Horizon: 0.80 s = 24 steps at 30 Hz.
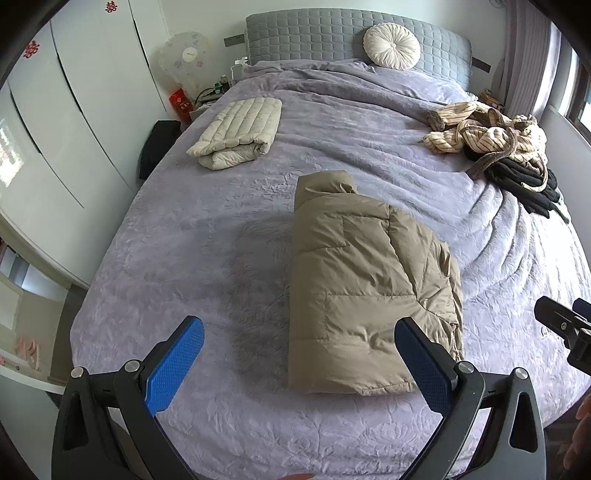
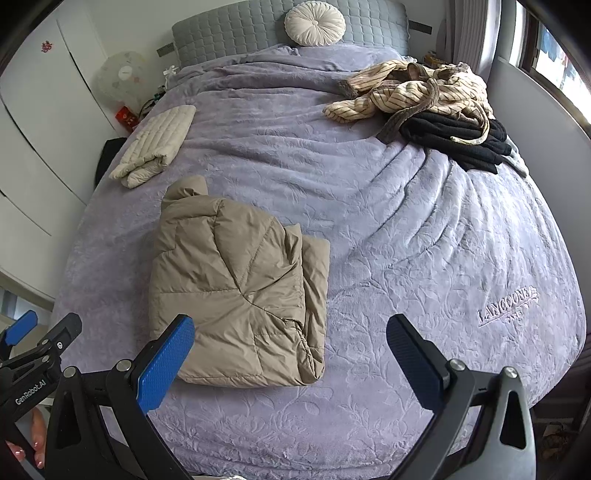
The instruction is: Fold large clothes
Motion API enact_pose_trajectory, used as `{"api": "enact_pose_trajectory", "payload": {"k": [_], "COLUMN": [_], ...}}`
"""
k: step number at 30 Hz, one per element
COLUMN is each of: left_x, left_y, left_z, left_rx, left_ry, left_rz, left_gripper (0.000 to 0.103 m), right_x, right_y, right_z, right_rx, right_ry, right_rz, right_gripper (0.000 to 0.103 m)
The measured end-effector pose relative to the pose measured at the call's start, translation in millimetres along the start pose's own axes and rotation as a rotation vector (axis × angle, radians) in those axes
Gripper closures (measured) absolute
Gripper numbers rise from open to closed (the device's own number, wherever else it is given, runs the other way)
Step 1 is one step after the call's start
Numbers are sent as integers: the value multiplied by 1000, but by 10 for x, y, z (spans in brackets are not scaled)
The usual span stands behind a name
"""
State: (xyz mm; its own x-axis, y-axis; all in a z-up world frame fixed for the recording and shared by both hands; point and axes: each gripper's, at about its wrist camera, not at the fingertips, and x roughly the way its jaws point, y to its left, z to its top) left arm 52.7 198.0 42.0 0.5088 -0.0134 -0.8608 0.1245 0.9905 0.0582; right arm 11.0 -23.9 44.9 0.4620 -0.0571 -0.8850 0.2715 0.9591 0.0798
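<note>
A tan puffer jacket (image 1: 365,280) lies folded lengthwise on the purple bedspread (image 1: 207,236), collar toward the headboard; it also shows in the right wrist view (image 2: 236,284). My left gripper (image 1: 299,336) is open and empty, held above the bed's near edge, its right finger over the jacket's hem. My right gripper (image 2: 290,332) is open and empty, just right of the jacket's near end. A folded cream quilted jacket (image 1: 236,129) lies at the far left (image 2: 155,144). A heap of striped and black clothes (image 1: 495,144) lies at the far right (image 2: 436,107).
A grey headboard (image 1: 332,33) with a round white cushion (image 1: 391,44) stands at the far end. White wardrobes (image 1: 74,110) line the left side, with a fan (image 1: 186,62) and nightstand clutter. A window and curtain (image 2: 532,44) are on the right.
</note>
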Motion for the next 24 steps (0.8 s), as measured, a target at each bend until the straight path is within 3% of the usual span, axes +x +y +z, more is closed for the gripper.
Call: {"api": "enact_pose_trajectory", "payload": {"k": [24], "left_x": [58], "left_y": [9], "left_z": [39], "left_rx": [-2], "left_ry": [5], "left_rz": [-1], "left_gripper": [0], "right_x": [3], "right_y": [-30], "right_z": [-19], "right_rx": [3], "right_ry": [15], "right_rz": [4], "right_gripper": [0]}}
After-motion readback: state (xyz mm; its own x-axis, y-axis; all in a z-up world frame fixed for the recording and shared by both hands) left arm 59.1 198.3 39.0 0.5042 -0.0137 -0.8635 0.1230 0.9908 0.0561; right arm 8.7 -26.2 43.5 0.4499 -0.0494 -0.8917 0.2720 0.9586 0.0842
